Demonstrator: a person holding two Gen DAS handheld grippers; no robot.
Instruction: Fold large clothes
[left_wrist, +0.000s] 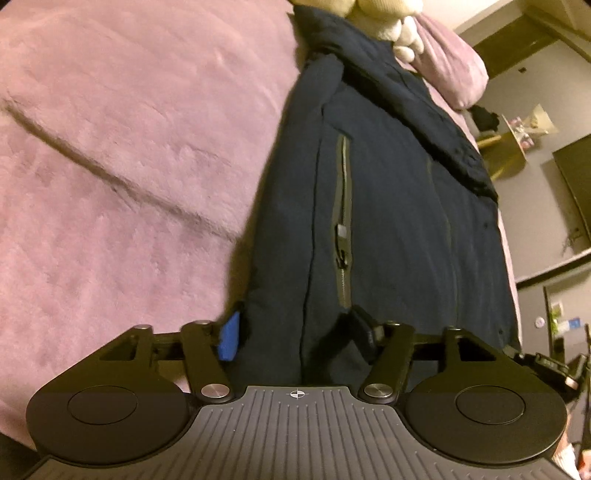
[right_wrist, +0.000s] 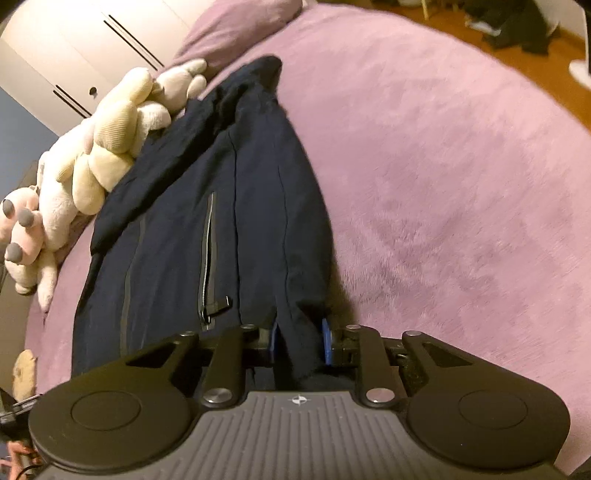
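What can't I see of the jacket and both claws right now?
- Jacket hem: both views, hidden behind the claw bodies.
- Left claw grip: fabric sits between the pads, contact unclear.
- Right claw: same.
- Jacket collar: left view, under the plush toy.

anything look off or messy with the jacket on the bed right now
Mostly tidy. The navy jacket lies long and narrow on the purple blanket, but its far end is crowded against the cream plush toys, which touch or overlap its edge. A pocket zipper is partly open, its pull dangling.
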